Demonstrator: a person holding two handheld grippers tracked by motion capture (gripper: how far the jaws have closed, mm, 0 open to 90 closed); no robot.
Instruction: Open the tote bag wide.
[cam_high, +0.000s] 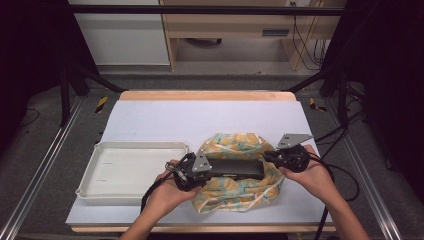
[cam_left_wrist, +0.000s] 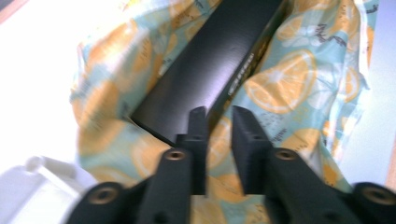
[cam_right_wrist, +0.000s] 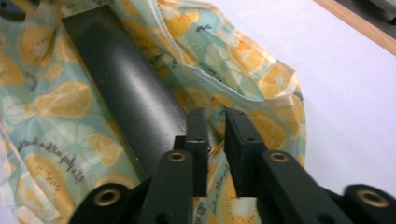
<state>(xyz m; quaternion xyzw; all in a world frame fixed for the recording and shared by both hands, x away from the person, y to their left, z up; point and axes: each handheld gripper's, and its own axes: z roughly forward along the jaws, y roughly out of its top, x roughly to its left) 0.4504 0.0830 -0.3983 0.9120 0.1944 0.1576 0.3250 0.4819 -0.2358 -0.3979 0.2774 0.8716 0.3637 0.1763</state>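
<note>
Box (cam_high: 235, 168), long and black, lies on the lemon-print bag (cam_high: 240, 192); we see each end just ahead of our left fingers (cam_left_wrist: 198, 122) and right fingers (cam_right_wrist: 233, 126), both narrowly parted, gripping nothing.

Left gripper (cam_high: 188, 171) and right gripper (cam_high: 289, 156) face inward, jaws narrowly parted

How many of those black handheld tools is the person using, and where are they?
2. The left tool is at the left end of the long black box lying on the orange-print cloth; the right tool is at the box's right end.
</note>
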